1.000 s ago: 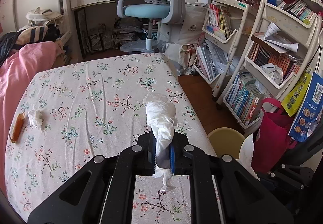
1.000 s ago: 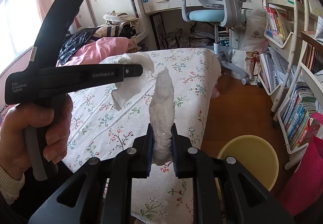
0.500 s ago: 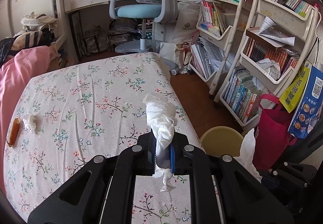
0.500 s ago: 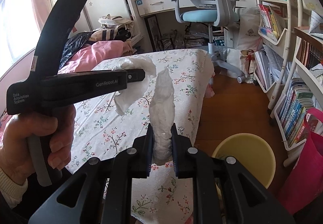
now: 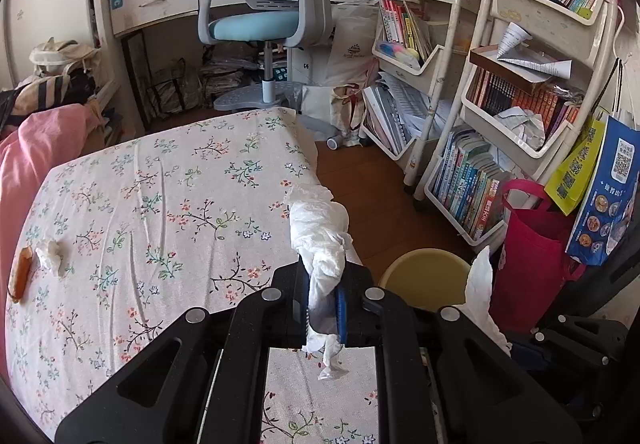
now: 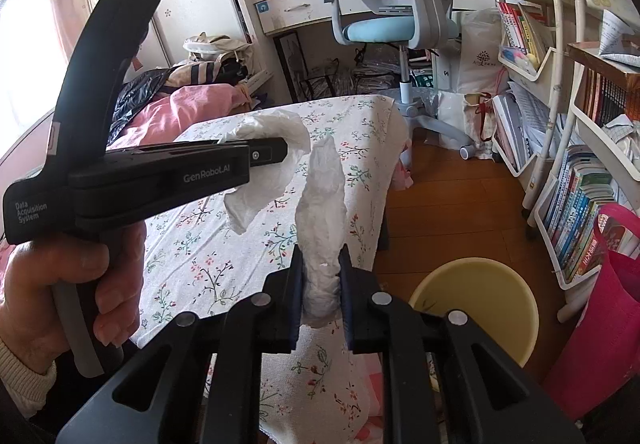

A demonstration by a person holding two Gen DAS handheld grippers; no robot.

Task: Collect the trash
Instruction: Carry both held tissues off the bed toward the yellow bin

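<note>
My left gripper is shut on a crumpled white tissue, held above the right edge of the floral bed. My right gripper is shut on another twisted white tissue, held above the bed's edge. The left gripper and its tissue show in the right wrist view, to the left. A yellow bin stands on the floor at the lower right; it also shows in the left wrist view. A small tissue wad and an orange wrapper lie on the bed's left side.
Bookshelves and a red bag stand to the right of the bin. A desk chair is beyond the bed. A pink quilt lies at the bed's left. Wooden floor lies between bed and shelves.
Both grippers have moved right toward the bed's edge with their tissues held. The yellow bin has come closer in both views.
</note>
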